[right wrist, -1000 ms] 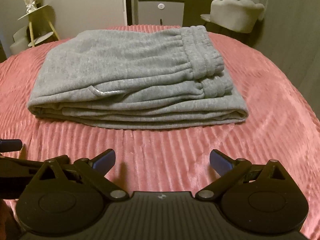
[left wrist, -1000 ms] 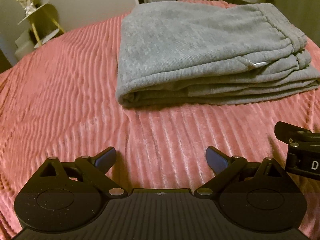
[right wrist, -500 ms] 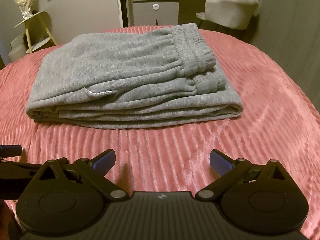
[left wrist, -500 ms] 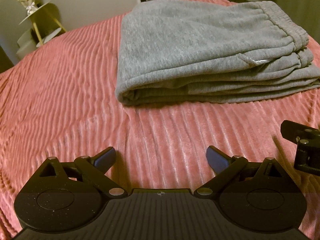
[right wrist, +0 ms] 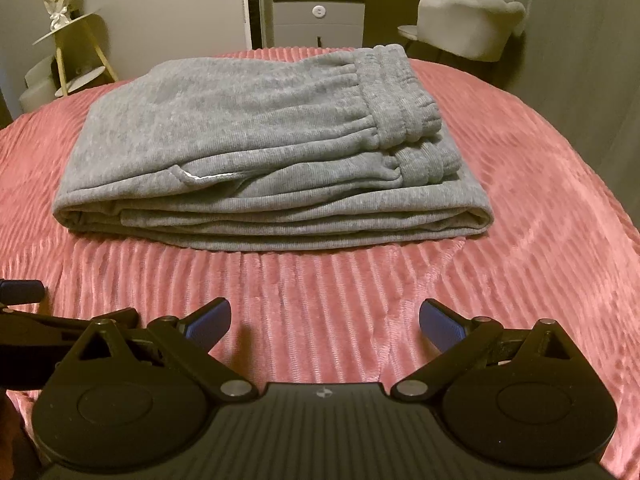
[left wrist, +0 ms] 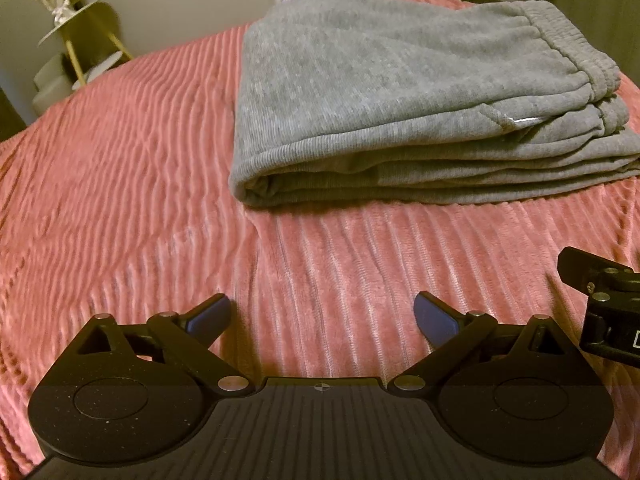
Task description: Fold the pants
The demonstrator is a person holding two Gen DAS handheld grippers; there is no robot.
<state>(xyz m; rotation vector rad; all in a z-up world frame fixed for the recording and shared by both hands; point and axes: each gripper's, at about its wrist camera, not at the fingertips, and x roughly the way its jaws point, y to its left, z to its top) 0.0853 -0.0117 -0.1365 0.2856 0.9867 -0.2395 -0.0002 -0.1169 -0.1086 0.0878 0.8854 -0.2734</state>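
Right wrist: soft folded fleece pants [right wrist: 256, 152]

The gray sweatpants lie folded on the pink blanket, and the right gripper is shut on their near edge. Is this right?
Not quite. The right wrist view shows the right gripper open and apart from the gray sweatpants, which do lie folded on the pink blanket.

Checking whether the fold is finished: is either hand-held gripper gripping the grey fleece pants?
No: the grey fleece pants lie folded on the pink ribbed blanket, with the open right hand-held gripper short of them.
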